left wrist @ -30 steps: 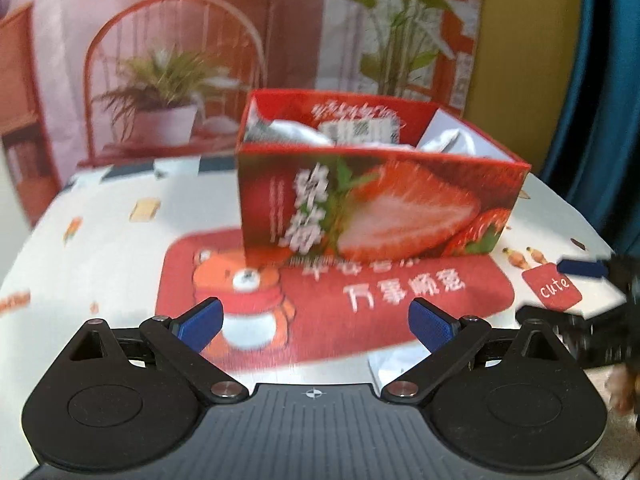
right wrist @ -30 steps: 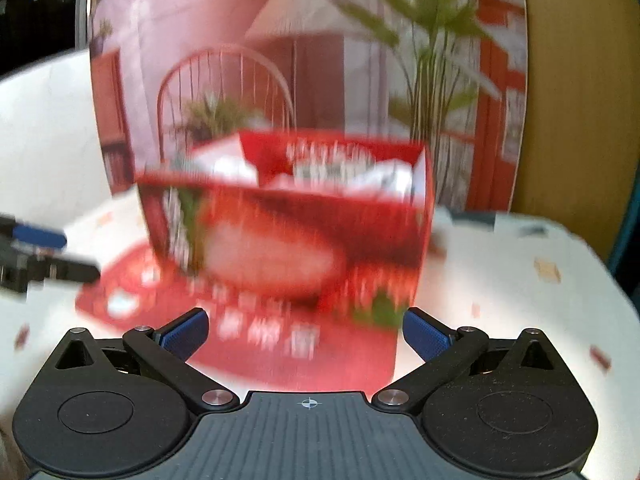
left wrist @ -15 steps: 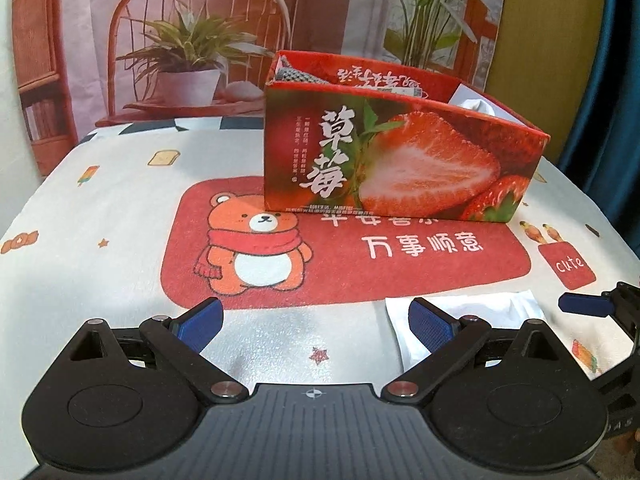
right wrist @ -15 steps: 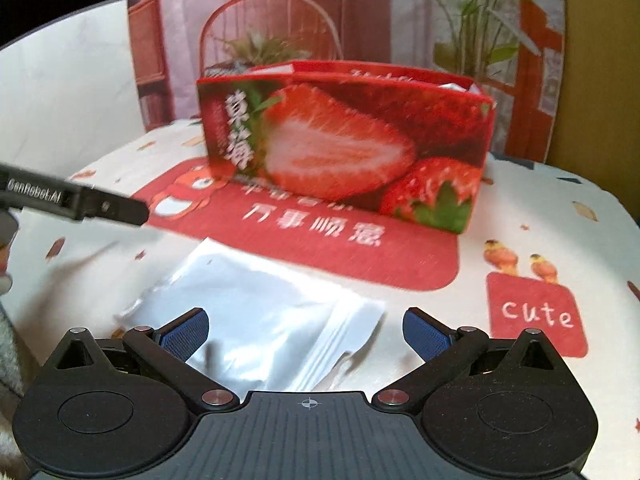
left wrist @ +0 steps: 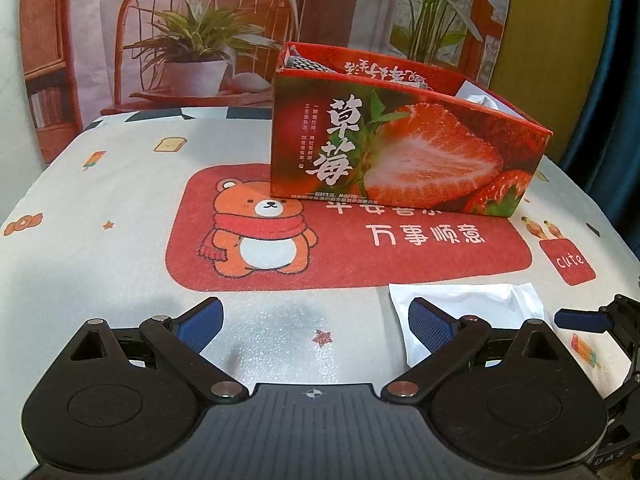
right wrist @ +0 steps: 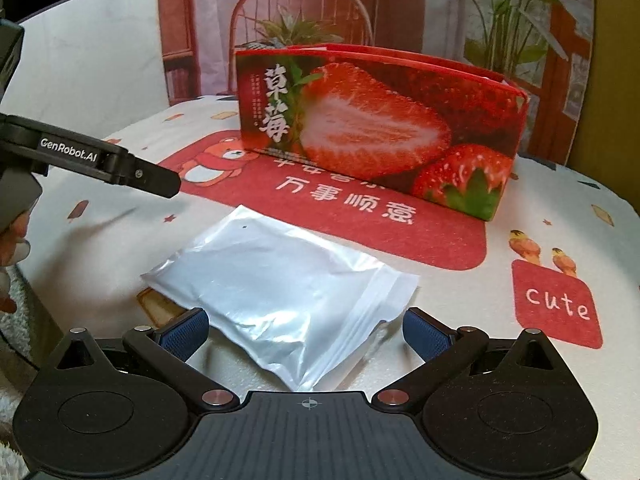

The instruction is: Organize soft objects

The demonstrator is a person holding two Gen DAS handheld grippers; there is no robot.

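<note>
A white soft item in a clear zip bag (right wrist: 280, 292) lies flat on the tablecloth, reaching in between the blue pads of my open right gripper (right wrist: 306, 330). In the left wrist view the same bag (left wrist: 472, 304) lies behind the right finger of my open left gripper (left wrist: 316, 326), which hovers over bare cloth. A red strawberry-printed box (left wrist: 400, 152) stands behind, open on top, with a grey knitted item (left wrist: 306, 65) and white packets (left wrist: 478, 98) inside. The box (right wrist: 380, 128) also fills the middle of the right wrist view.
The tablecloth (left wrist: 120, 200) is white with a red bear mat (left wrist: 348, 236). A printed backdrop with chair and plants (left wrist: 200, 40) hangs behind the table. The left gripper's arm (right wrist: 92, 160) crosses the left side of the right wrist view, with a hand (right wrist: 12, 248) below it.
Both grippers have drawn back from the box and come lower over the table. The bag now lies between the right gripper's fingers. Both stay open.
</note>
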